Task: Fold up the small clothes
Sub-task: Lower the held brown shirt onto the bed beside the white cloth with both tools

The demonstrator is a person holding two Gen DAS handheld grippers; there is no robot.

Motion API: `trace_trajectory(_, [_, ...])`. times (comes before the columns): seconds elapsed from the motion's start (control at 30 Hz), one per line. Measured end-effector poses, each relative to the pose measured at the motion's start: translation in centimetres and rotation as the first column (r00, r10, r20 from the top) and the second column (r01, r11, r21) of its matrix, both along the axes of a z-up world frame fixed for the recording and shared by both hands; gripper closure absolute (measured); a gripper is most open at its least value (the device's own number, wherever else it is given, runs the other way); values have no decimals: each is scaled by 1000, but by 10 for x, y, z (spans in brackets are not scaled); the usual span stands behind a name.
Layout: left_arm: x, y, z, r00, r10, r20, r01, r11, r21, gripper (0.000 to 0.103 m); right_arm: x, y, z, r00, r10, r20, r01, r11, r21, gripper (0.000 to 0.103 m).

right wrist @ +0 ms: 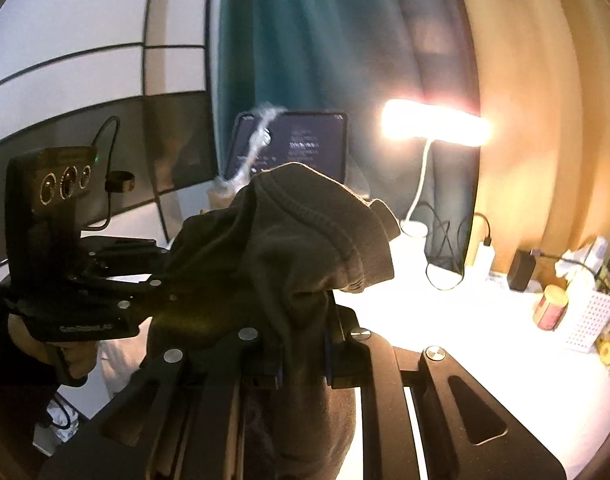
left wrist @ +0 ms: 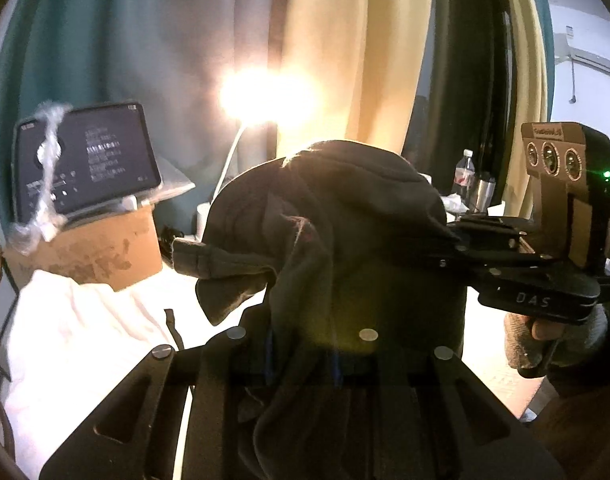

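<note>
While it hangs above the table [right wrist: 485, 320], the dark garment [left wrist: 337, 216] is pinched by both grippers' fingers.

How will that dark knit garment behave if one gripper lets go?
Probably floppy: the dark knit garment sags in folds between the left gripper and right gripper. Its ribbed fabric looks grippy, and likely light.

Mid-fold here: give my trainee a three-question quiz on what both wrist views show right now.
1. True or false: the dark grey knitted garment lies flat on the white-covered table.
2. What grips the garment? A) left gripper only B) right gripper only C) both
3. Fill in: the lit white desk lamp stands to the ___ of the dark tablet screen in the right wrist view.

Key: 1 false, it is held up; 2 C; 3 right.
</note>
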State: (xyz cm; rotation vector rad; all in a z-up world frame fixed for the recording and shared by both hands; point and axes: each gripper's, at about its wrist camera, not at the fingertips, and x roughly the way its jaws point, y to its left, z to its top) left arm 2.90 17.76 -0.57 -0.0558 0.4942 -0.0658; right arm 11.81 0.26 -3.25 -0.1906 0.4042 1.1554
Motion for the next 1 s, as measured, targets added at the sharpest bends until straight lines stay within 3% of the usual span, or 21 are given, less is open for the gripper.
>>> trace_trajectory(0.57, [56, 45, -62, 985, 28, -173, -43, 996, -83, 84, 65, 50, -66, 990, 4, -143, -22, 993, -120, 88])
trace_trajectory(0.87, [79, 61, -86, 971, 37, -238, -58, 995, -81, 84, 101, 68, -99, 967, 5, -256, -43, 989, -141, 88])
trace_trajectory(1.0, [96, 81, -105, 939, 86, -334, -136, 982, -131, 81, 118, 78, -126, 952, -44, -304, -20, 979, -205, 88])
